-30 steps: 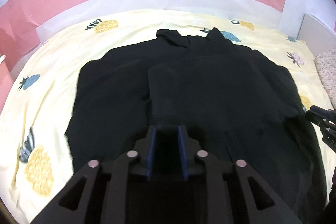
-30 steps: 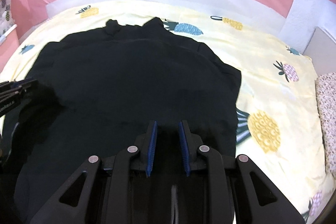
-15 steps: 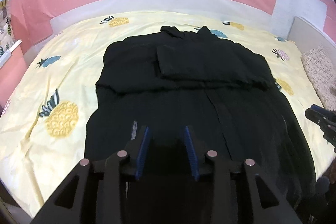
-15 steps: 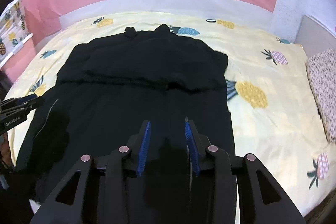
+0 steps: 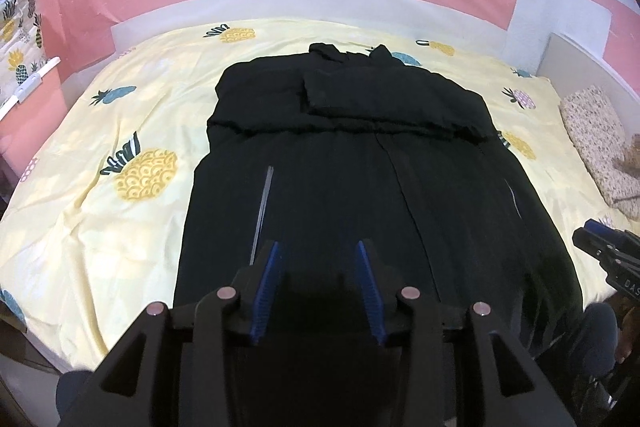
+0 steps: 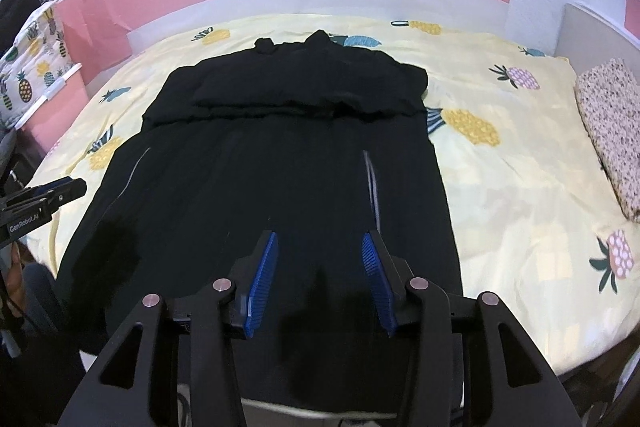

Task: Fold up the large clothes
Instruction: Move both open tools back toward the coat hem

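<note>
Bedroom with pink and white walls

A bed (image 5: 100, 227) in a pale yellow pineapple sheet (image 6: 520, 155) fills the room; a speckled pillow (image 6: 612, 131) lies at its right edge, a pineapple-print cloth (image 5: 20, 39) hangs far left.

Matt black cloth garment (image 5: 360, 179) lies on smooth cotton-like bedsheet (image 5: 100, 227).

My left gripper (image 5: 318, 251) is matte black, with ribbed blue pads (image 5: 267, 291) and four silver screw heads across its linkage. My right gripper (image 6: 319, 241) matches it, blue pads (image 6: 262, 283) at eleven and one o'clock. White "GenRobot.AI" lettering marks the left one's side.
</note>
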Action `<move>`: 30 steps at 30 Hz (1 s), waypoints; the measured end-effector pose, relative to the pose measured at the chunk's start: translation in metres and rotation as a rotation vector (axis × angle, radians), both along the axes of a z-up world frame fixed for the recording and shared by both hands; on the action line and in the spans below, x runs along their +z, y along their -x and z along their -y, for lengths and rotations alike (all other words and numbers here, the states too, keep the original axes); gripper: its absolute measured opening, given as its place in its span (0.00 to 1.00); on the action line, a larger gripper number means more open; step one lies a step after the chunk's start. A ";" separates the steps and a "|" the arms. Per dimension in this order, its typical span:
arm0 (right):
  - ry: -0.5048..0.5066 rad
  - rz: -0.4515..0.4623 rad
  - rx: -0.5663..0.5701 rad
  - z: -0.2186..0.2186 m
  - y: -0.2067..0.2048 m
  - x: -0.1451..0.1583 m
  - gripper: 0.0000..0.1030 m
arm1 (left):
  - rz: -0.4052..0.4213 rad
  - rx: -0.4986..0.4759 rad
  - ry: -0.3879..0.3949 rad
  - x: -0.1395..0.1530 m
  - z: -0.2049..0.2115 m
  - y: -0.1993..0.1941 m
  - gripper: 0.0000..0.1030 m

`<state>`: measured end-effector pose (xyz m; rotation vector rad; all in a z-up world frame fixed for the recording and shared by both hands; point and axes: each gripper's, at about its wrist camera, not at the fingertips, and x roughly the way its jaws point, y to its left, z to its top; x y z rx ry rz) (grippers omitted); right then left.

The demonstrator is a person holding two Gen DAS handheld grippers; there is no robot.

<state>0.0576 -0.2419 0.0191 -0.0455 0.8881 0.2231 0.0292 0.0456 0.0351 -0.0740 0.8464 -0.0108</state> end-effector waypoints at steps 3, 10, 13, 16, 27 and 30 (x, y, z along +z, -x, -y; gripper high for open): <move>-0.009 -0.010 -0.002 0.002 0.012 -0.003 0.44 | -0.003 -0.008 -0.009 -0.001 0.002 0.013 0.44; -0.015 -0.034 -0.017 0.009 0.026 -0.011 0.47 | -0.014 -0.008 -0.030 -0.006 0.002 0.029 0.47; -0.020 -0.037 -0.019 0.011 0.029 -0.012 0.50 | -0.017 0.001 -0.033 -0.008 -0.001 0.031 0.48; -0.017 -0.039 -0.022 0.014 0.030 -0.013 0.50 | -0.017 0.012 -0.038 -0.009 -0.003 0.032 0.48; -0.027 -0.078 -0.074 0.032 0.026 -0.028 0.50 | -0.038 0.067 -0.069 -0.021 -0.026 0.032 0.49; -0.031 -0.098 -0.096 0.039 0.023 -0.035 0.50 | -0.050 0.094 -0.066 -0.027 -0.039 0.029 0.52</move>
